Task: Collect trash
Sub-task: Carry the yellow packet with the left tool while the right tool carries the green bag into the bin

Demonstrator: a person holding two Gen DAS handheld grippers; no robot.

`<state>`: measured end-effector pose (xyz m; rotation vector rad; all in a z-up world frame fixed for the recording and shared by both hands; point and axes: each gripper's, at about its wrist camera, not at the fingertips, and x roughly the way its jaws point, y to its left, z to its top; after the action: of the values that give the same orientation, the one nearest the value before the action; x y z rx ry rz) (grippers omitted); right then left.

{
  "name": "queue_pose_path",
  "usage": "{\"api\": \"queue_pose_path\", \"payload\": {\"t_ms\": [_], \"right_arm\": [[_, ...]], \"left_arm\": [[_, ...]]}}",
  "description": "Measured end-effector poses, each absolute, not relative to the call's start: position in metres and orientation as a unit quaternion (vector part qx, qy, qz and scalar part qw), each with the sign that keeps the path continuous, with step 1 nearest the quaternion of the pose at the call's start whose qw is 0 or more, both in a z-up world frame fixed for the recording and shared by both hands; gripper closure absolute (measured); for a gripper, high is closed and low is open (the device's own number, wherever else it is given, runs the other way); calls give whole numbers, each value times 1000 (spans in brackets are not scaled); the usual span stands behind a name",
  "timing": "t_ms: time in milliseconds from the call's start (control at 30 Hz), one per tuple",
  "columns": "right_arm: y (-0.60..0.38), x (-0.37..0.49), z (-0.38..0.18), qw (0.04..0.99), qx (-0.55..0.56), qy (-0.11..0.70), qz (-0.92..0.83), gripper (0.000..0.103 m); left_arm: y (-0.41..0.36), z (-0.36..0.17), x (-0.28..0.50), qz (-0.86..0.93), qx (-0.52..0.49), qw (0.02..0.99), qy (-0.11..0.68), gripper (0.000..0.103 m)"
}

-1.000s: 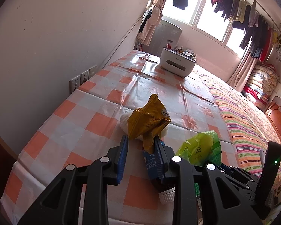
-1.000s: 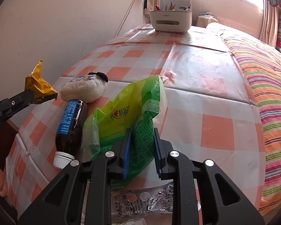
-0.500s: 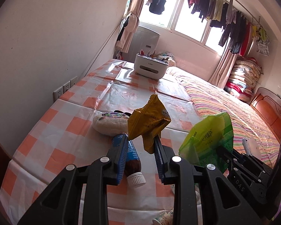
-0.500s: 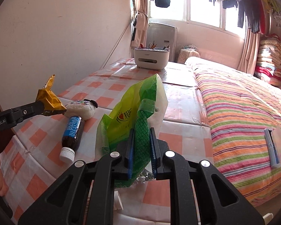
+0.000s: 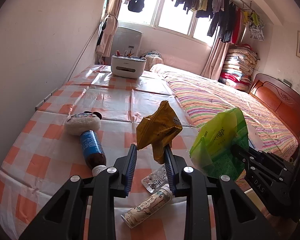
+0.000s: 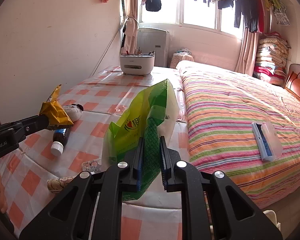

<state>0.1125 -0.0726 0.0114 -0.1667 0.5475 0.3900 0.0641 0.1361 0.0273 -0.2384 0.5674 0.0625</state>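
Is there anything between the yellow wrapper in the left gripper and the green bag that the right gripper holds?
Nothing visible stands between them. The yellow wrapper hangs from the left gripper above the table, and the green bag, held up by the right gripper, is beside it with only open air between.

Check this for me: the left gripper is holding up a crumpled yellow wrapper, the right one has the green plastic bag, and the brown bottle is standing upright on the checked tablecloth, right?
Not quite. The brown bottle lies on its side on the checked tablecloth, as the left wrist view shows. The rest holds: the left gripper holds the yellow wrapper, the right gripper the green plastic bag.
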Motion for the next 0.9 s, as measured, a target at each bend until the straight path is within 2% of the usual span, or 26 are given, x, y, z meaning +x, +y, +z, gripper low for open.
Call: {"api": "queue_pose_path", "payload": {"t_ms": [900], "right_arm": [[-207, 59, -12, 952, -29, 290, 95, 89]], "left_arm": [[11, 11, 51, -107, -66, 940, 317, 76]]}}
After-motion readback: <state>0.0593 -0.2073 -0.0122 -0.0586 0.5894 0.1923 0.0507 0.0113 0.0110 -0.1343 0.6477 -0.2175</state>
